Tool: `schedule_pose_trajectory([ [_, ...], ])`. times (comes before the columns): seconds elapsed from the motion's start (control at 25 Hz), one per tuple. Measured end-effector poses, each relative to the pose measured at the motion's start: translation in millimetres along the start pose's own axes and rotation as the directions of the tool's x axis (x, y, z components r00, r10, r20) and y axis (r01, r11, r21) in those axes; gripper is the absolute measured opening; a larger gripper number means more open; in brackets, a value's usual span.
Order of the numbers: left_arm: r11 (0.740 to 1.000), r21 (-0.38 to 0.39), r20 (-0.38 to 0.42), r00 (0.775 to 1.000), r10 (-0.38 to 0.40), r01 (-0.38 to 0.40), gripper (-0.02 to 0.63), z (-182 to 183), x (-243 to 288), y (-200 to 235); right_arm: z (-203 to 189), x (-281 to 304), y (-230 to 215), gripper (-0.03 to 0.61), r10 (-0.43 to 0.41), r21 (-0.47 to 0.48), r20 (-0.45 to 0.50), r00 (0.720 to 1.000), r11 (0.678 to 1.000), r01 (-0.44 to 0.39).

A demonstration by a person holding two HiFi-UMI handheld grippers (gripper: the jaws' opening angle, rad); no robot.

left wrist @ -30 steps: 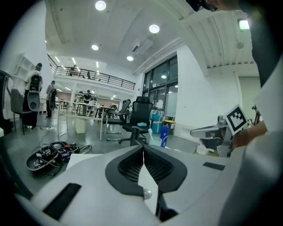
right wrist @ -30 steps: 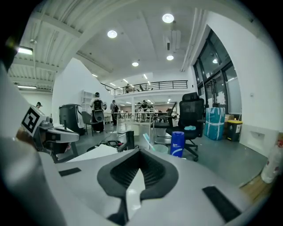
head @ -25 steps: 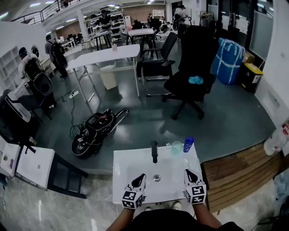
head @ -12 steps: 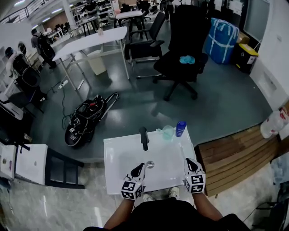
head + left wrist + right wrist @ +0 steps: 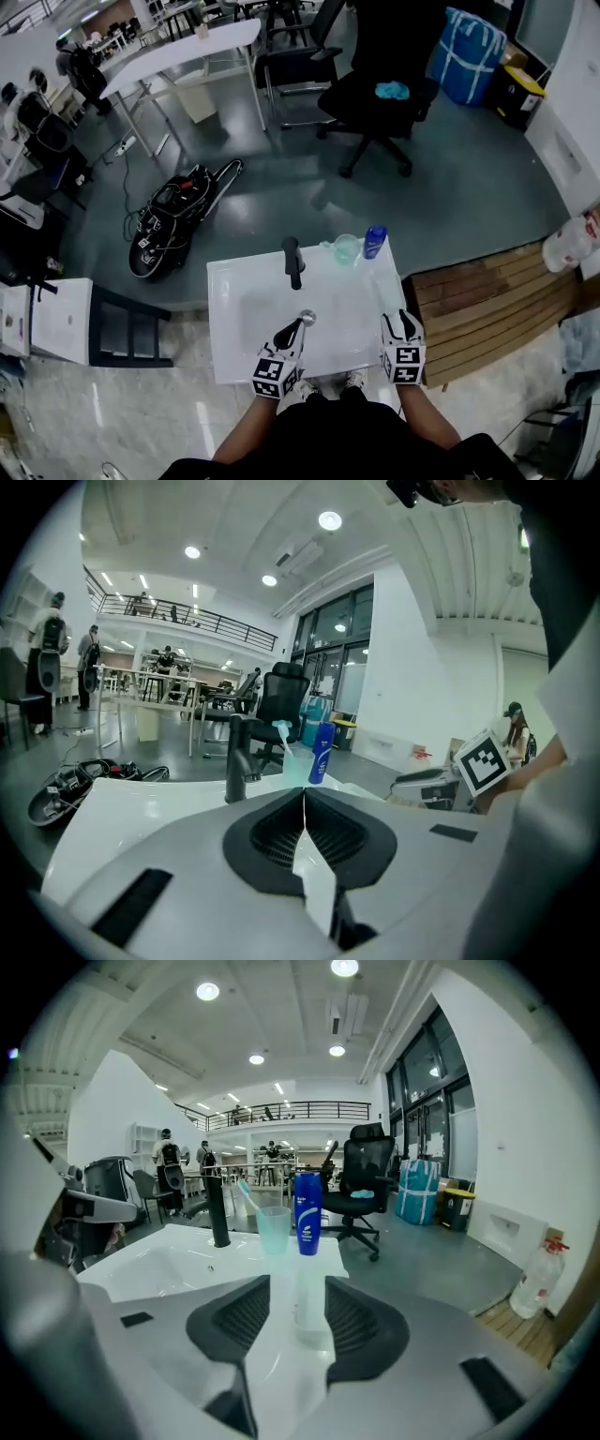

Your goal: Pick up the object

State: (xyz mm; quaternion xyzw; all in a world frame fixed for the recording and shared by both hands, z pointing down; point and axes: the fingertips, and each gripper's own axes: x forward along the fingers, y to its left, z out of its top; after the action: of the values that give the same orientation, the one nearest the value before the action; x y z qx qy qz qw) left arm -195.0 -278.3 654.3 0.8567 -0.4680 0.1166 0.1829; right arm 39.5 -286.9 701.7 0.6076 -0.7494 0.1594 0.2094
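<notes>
white sink (image 5: 159,1260): blue bottle (image 5: 307,1213) beyond right gripper (image 5: 297,1281), jaws just opening, empty

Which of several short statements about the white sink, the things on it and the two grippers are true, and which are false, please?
1. The blue plastic bottle stands upright at the back of the white sink. True.
2. The translucent green cup is empty. False: a toothbrush leans in it.
3. The left gripper has its jaws wide apart. False: they are together, with nothing between them.
4. The right gripper has its jaws apart and empty. True; they have just been opening, short of the bottle.
</notes>
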Motion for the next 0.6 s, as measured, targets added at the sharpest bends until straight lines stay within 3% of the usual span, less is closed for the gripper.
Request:
schedule_pose_trajectory([
  [0.08, 1.0, -0.005, -0.013, 1.0, -0.003, 0.003, 0.021, -4, 1, -2, -5, 5, -3, 0.266, -0.004, 0.009, -0.01, 1.0, 1.0, 0.004],
  [0.2, 1.0, -0.001, -0.026, 1.0, -0.003, 0.003, 0.021, -8, 1, -2, -16, 18, -5, 0.356, -0.005, 0.033, -0.038, 0.999, 0.999, 0.007],
  [0.6, 1.0, -0.01, -0.043, 0.999, 0.023, -0.023, 0.021, -12, -2, 4, -54, 69, -24, 0.423, 0.014, 0.081, -0.195, 0.981, 0.997, 0.002],
])
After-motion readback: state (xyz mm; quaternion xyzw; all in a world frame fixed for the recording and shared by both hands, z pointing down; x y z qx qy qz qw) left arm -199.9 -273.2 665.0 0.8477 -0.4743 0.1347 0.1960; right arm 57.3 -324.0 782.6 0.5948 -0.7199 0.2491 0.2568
